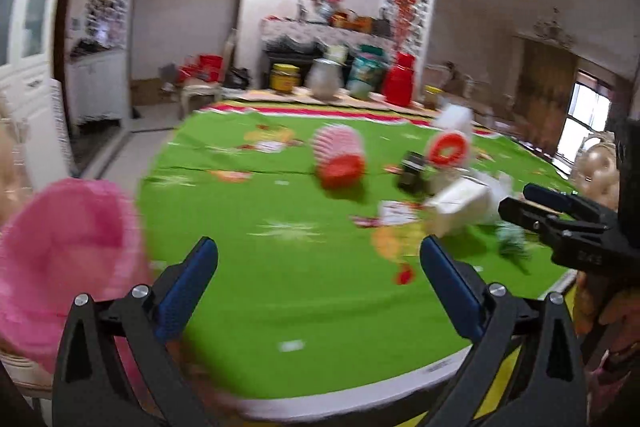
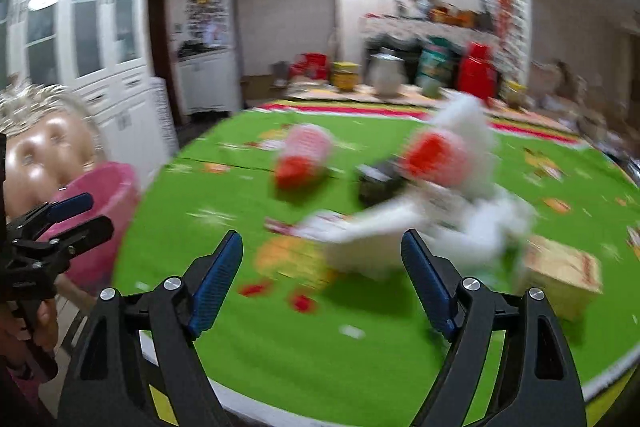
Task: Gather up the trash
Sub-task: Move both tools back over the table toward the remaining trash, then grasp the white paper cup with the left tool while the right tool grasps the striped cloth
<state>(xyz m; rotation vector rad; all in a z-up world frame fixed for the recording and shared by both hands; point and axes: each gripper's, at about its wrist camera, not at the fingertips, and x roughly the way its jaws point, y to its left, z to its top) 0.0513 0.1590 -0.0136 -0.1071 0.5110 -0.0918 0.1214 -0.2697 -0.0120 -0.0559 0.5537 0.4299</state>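
Note:
Trash lies on the green tablecloth (image 1: 280,267): a red-and-white paper cup (image 1: 340,159) on its side, a small black box (image 1: 412,173), a red-rimmed white cup (image 1: 448,147), a white carton (image 1: 464,207) and crumpled white paper (image 2: 480,227). A brown cardboard box (image 2: 560,271) sits further right. A pink bin (image 1: 68,227) stands off the table's left edge. My left gripper (image 1: 319,243) is open over the near cloth, nothing between its fingers. My right gripper (image 2: 321,235) is open just short of the white carton (image 2: 360,243), also empty. The motion blurs both views.
Jars, a metal pot and a red container (image 1: 400,79) line the table's far edge. A doll-like head with pale hair (image 2: 40,147) sits behind the bin. White cabinets (image 2: 80,27) stand at the left. A hand (image 2: 40,331) holds the left gripper (image 2: 96,213).

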